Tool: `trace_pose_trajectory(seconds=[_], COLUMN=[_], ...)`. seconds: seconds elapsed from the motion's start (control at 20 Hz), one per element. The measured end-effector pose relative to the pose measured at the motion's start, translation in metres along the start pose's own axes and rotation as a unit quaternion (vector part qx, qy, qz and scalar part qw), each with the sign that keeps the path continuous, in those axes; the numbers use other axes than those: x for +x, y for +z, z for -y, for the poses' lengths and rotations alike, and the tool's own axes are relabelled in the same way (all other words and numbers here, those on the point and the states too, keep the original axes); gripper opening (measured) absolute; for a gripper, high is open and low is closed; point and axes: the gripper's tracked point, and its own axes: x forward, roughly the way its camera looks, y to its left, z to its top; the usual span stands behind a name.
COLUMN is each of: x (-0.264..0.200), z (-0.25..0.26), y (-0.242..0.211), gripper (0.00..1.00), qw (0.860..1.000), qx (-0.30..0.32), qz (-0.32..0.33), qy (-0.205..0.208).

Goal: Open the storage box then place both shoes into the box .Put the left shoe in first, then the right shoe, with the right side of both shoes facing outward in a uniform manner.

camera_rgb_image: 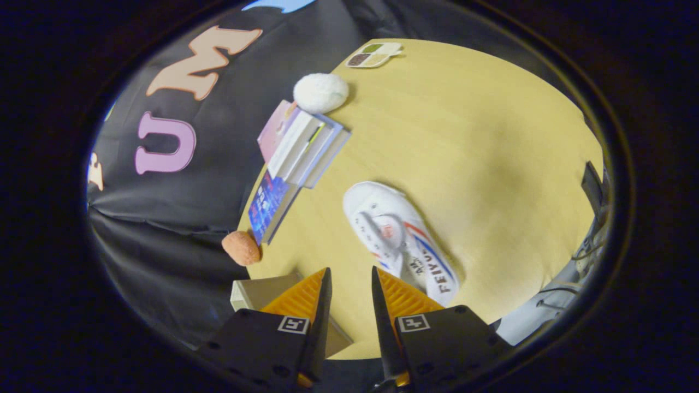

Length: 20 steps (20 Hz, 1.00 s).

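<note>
Gripper [351,275] above a worktop [480,136], 1 white shoe [398,240] just ahead.

The shoe lies on the worktop just beyond the right finger, its long axis slanting from a heel near that finger to a toe pointing away, toward the books [297,158]. Its heel end is partly hidden behind the finger. A pale box [256,292] sits behind the left finger, mostly covered; open or closed is unclear. The gripper's fingers stand slightly apart, released, holding and touching nothing.
</note>
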Motion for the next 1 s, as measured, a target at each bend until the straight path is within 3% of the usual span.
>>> trace_pose_trajectory(seconds=[0.4,1.0], x=[0.031,0.08], z=[0.061,0.073], y=[0.02,0.008], gripper=[0.44,0.47], qw=[0.998,0.994], qx=[-0.029,-0.065], qz=[0.018,-0.027], qy=[-0.049,-0.087])
